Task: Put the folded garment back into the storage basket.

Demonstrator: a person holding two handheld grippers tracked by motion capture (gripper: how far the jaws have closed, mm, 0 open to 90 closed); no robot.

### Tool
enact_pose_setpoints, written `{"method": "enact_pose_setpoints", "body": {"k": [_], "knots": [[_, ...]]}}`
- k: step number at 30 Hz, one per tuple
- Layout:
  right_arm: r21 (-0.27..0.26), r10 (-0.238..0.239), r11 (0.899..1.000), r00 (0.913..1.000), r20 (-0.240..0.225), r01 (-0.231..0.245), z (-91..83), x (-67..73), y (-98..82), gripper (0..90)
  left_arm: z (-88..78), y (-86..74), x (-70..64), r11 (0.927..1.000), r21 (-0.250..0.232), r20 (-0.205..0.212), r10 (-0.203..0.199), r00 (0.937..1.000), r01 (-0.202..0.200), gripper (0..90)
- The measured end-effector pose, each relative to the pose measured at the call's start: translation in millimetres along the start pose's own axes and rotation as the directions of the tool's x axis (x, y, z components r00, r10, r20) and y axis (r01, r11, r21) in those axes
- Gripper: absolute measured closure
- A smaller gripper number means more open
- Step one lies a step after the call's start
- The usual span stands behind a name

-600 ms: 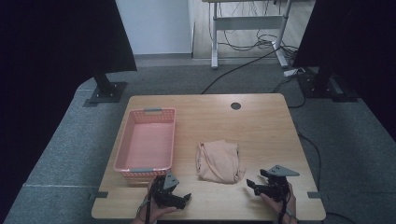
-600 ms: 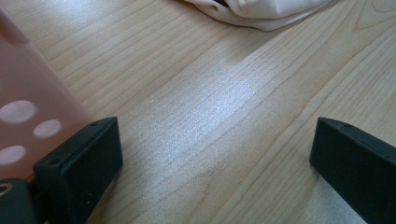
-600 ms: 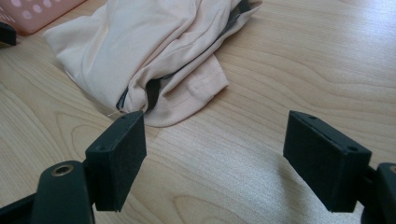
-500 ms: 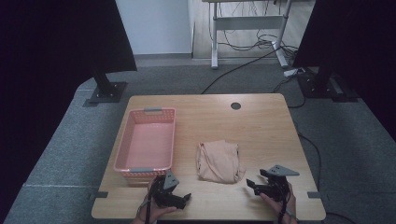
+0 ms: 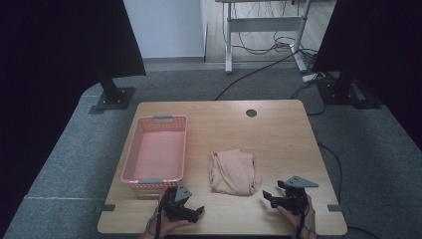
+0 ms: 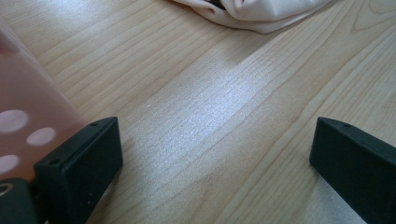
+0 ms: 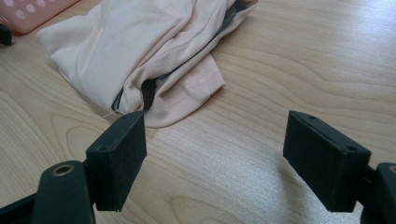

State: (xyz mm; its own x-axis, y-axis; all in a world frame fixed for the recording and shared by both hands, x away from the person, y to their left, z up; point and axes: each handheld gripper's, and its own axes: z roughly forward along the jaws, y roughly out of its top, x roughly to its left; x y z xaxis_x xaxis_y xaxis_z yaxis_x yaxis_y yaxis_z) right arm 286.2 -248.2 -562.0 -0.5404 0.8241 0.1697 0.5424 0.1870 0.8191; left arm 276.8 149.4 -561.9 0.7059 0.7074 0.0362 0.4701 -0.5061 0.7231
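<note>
Both hands enter from the near table edge, low over the light wooden table (image 5: pixel 278 134). The left gripper (image 5: pixel 191 215) sits just in front of the pink perforated plastic basket (image 5: pixel 155 152), angled toward the table centre; its jaws stand wide with bare wood between them, one jaw beside the basket wall. The right gripper (image 5: pixel 271 198) sits near the front right corner, pointing left toward the crumpled peach fabric garment (image 5: pixel 234 172); jaws spread wide, nothing held, one jaw close to the cloth's hem. The garment lies bunched on the table between the grippers, just right of the basket, apart from both.
</note>
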Motion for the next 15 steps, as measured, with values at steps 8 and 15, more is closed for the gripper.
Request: {"method": "enact_pose_setpoints", "body": {"k": [8,15], "knots": [[-0.009,0.0,1.0,1.0,0.008,0.0,-1.8,0.1,-0.3,21.2,0.0,0.1,-0.1,1.0,0.0,-0.001,0.0,1.0,0.0,2.5],[-0.029,0.023,0.999,0.9997,-0.001,-0.023,-2.8,-1.2,2.6,21.6,0.5,0.5,-0.1,1.0,-0.001,0.004,0.002,1.0,-0.002,2.5]]}}
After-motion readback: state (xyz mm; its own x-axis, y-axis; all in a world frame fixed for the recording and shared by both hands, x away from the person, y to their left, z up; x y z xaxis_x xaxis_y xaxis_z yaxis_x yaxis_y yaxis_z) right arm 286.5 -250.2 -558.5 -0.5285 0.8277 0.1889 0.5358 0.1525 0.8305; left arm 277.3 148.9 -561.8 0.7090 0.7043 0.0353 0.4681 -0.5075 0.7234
